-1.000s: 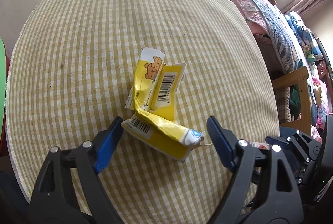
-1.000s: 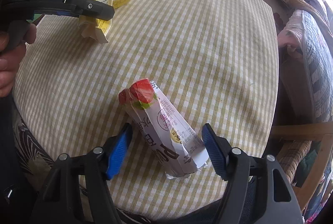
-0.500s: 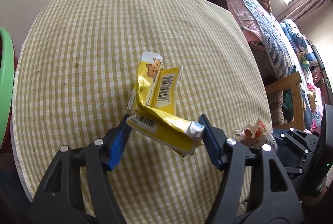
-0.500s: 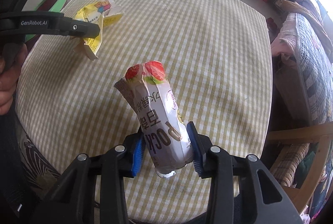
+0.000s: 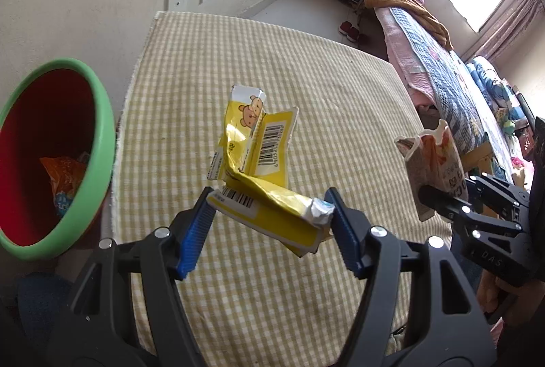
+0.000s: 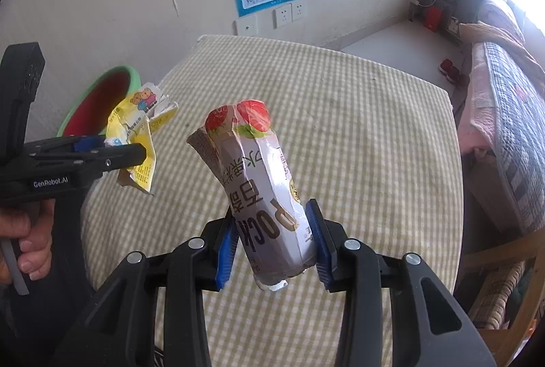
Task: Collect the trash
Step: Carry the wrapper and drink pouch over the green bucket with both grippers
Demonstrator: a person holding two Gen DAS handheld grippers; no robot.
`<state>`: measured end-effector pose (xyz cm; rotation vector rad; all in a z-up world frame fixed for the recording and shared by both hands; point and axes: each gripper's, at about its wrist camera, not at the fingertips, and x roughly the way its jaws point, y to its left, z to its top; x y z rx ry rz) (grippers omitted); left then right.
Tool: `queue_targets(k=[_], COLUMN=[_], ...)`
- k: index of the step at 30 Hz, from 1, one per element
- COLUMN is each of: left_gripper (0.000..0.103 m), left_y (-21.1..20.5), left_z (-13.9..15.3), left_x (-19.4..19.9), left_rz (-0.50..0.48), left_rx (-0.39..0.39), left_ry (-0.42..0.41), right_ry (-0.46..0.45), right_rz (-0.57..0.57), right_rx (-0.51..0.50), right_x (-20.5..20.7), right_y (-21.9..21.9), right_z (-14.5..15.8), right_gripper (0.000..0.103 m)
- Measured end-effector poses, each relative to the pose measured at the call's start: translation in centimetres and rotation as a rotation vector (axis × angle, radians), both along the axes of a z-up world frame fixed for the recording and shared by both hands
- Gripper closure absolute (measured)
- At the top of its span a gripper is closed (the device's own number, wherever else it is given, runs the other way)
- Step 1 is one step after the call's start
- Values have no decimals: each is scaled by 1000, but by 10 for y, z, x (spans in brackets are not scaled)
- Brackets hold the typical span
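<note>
A: Left gripper (image 5: 269,227)?
B: Pinching the yellow bear wrapper (image 5: 259,162) above the checked table (image 5: 340,101), right of the red bin (image 5: 102,142).
A: Right gripper (image 6: 272,247)?
B: Clamping the strawberry pouch (image 6: 259,183) aloft.

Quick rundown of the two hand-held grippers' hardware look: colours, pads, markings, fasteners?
Both are matte black plastic frames with triangular cutouts and silver round fasteners. The left hand-held gripper and right hand-held gripper each carry ribbed blue finger pads. The left body reads "GenRobot.AI" in white; the right body shows "DAS". A bare hand holds the left handle, fingers on a grey trigger. No cables clearly visible.
</note>
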<state>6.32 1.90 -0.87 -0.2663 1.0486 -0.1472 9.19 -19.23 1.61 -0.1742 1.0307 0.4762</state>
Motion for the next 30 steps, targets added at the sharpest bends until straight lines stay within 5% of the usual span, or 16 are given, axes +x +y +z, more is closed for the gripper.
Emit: queue_targets(k=[17,30], left_gripper=[40,39], left_y=[169,229], left_z=[27,30], left_x=[-51,-70], left_rz=[330,382], left_rx=[11,-45], left_ry=[-57,-91], right_ry=[-27,-23], right_rz=[221,288], right_rx=[119,129], right_x=[9,11], right_y=[188,289], right_z=[25,27], right_gripper=[65,64])
